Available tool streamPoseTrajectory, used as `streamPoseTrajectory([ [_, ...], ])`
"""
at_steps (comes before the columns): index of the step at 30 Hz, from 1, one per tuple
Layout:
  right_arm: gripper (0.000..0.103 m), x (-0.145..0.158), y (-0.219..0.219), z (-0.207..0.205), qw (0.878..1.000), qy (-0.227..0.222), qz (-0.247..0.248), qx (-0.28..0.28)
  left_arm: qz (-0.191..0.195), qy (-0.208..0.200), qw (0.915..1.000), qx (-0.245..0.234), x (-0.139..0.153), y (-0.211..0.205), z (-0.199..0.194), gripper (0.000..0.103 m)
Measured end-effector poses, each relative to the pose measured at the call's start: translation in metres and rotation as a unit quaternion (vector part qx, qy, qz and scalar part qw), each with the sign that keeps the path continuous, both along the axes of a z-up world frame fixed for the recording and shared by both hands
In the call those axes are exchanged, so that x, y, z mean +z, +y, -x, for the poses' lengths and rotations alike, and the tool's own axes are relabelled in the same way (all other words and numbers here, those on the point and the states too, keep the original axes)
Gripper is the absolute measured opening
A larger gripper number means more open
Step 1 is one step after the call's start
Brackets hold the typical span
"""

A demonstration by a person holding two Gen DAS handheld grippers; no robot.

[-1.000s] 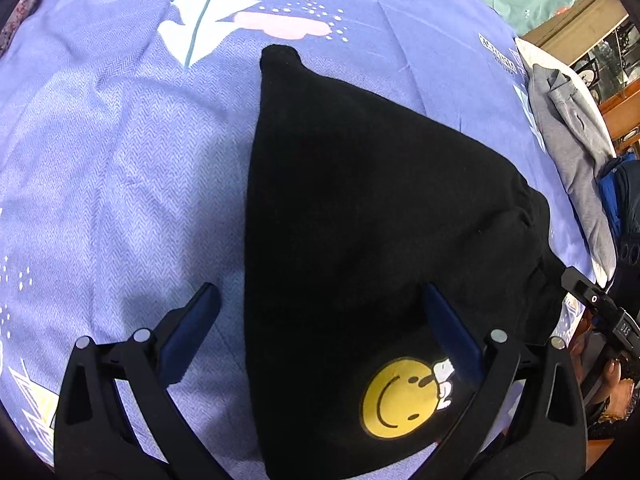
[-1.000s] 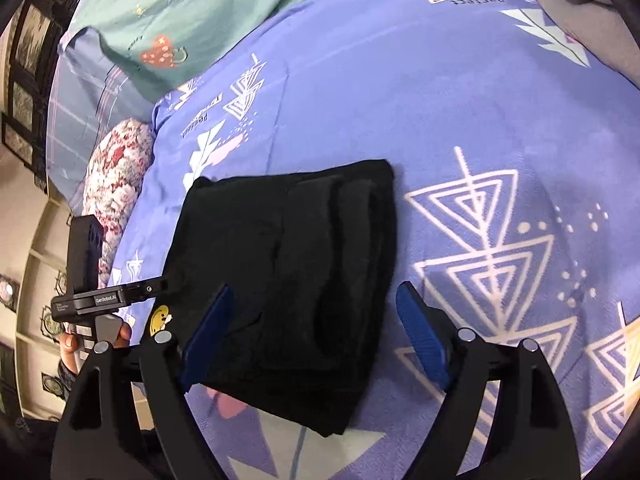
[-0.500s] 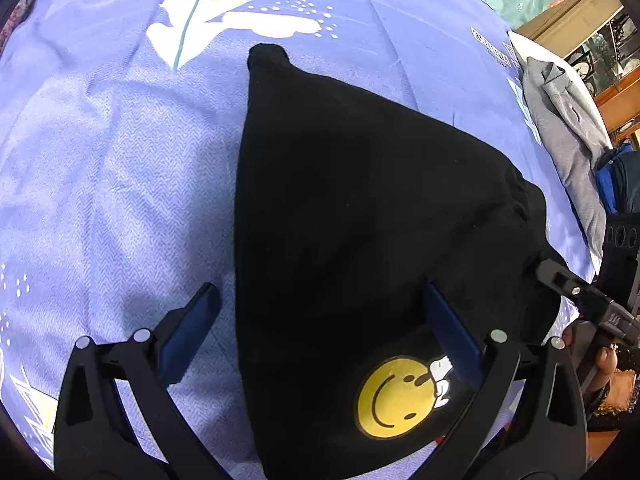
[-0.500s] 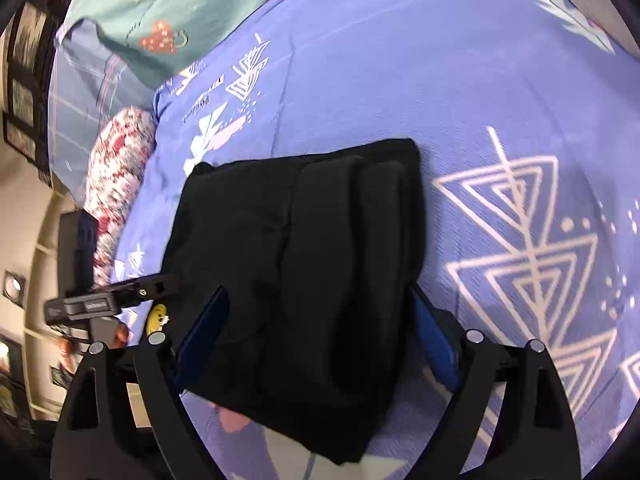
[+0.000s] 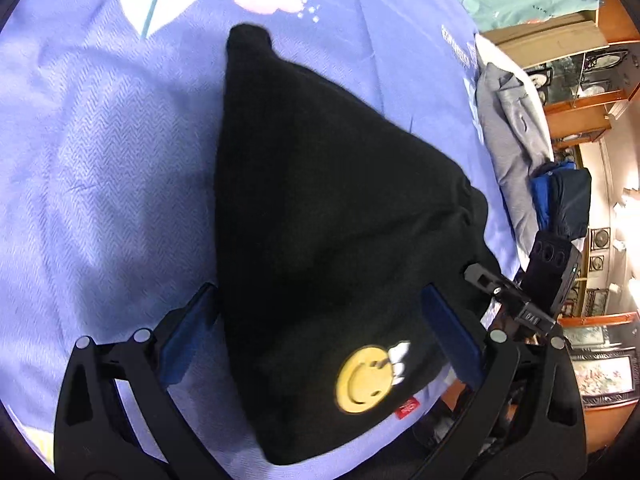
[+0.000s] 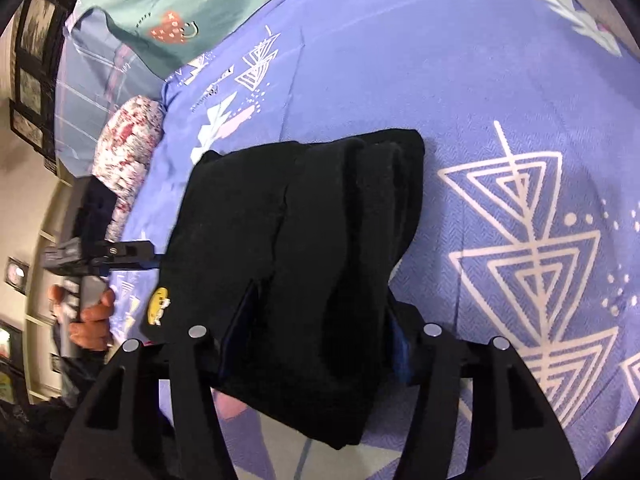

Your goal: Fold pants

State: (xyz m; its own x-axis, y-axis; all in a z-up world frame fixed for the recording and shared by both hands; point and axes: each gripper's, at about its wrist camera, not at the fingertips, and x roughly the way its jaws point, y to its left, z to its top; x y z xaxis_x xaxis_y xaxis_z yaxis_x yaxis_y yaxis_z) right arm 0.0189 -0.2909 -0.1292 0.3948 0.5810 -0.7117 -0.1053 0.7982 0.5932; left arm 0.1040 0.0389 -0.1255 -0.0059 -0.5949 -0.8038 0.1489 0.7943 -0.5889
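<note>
In the left wrist view, the black pants [image 5: 332,216] lie folded into a compact bundle on the blue printed bed sheet [image 5: 100,152], the yellow smiley patch [image 5: 362,380] now nearer the lower edge than a second ago. The left gripper [image 5: 320,336] stands released, its blue pads either side of the bundle's near end without pressing it. The right gripper [image 5: 516,300] shows at the bundle's far right corner.

In the right wrist view, the right gripper [image 6: 316,332] has just been closing; a second ago its pads stood wide and apart from the cloth, and now they are pressed into the thick folded edge of the pants [image 6: 296,240], grasping it. The left gripper [image 6: 100,256] sits at the opposite side, held by a hand [image 6: 90,316]. This probably means the right side is secured for one more fold or for lifting the bundle.
</note>
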Motion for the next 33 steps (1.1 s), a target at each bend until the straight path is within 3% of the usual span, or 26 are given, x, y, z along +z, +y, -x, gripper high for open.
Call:
streamPoseTrajectory([
  [3,0.061,-0.002,-0.004,-0.003,1.000,0.006,-0.018,0.002,0.009,0.003,0.9999,0.011,0.001,0.007,-0.006,0.101],
  [6,0.061,-0.004,-0.002,-0.010,1.000,0.011,-0.022,0.010,0.028,0.000,0.9995,-0.016,-0.003,-0.001,-0.011,0.101],
  [11,0.059,-0.006,0.008,-0.029,0.999,0.025,-0.032,0.015,0.089,0.026,0.9955,-0.019,-0.009,-0.011,-0.023,0.097],
  [12,0.050,-0.005,0.012,-0.031,0.999,0.027,-0.022,0.017,0.081,0.018,0.9964,-0.014,-0.008,-0.012,-0.023,0.090],
  [14,0.044,-0.004,0.016,-0.030,0.999,0.030,-0.007,0.015,0.037,-0.016,0.9989,-0.023,0.000,-0.021,-0.020,0.045],
  [15,0.039,-0.002,0.015,-0.029,0.999,0.030,-0.006,0.013,0.027,-0.027,0.9990,-0.023,0.001,-0.019,-0.018,0.035],
  [18,0.034,0.006,0.014,-0.025,1.000,0.022,-0.008,0.014,0.051,-0.024,0.9984,-0.002,0.006,-0.007,-0.017,0.022],
  [21,0.031,0.031,0.024,-0.023,0.999,-0.003,0.009,0.032,0.057,-0.045,0.9973,-0.003,0.027,-0.004,-0.014,0.017],
  [25,0.031,0.078,0.040,-0.034,0.997,-0.053,0.023,0.057,0.052,-0.104,0.9932,-0.009,0.079,-0.006,-0.025,0.017],
  [29,0.031,0.129,0.055,-0.078,0.990,-0.108,0.053,0.068,0.036,-0.181,0.9827,-0.002,0.148,-0.001,-0.076,0.017],
  [33,0.031,0.178,0.080,-0.154,0.978,-0.173,0.091,0.073,0.009,-0.247,0.9688,0.018,0.197,0.006,-0.148,0.017],
])
